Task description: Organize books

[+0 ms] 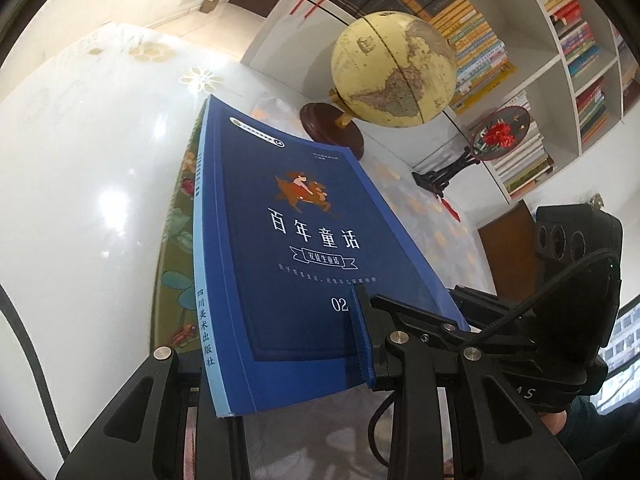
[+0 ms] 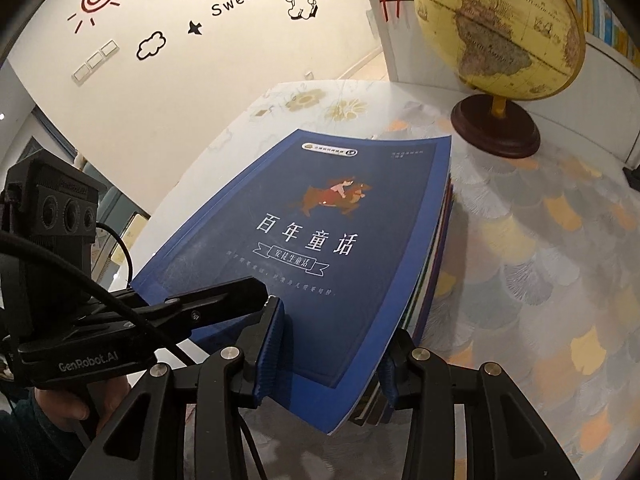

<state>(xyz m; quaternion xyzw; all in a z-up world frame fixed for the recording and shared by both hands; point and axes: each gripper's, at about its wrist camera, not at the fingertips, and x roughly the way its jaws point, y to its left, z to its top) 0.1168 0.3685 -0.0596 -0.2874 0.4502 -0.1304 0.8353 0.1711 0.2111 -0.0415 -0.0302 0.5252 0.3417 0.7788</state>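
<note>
A blue paperback [image 1: 288, 248] with white Chinese title tops a stack of books [image 2: 434, 256] on the table. My left gripper [image 1: 280, 344] is shut on the stack at its near left, one blue pad [image 1: 360, 344] on the cover. My right gripper [image 2: 328, 356] is shut on the stack's near right corner, one pad [image 2: 272, 352] on the cover, the other pad [image 2: 390, 376] at the stack's lower edge. A green illustrated book [image 1: 178, 240] shows under the blue one [image 2: 320, 240].
A yellow globe [image 1: 394, 70] on a dark wooden base [image 2: 496, 128] stands behind the stack. A round embroidered ornament [image 1: 500, 132] on a black stand is further right. A white bookshelf [image 1: 552, 64] full of books lines the wall. The tablecloth [image 2: 540, 280] is patterned.
</note>
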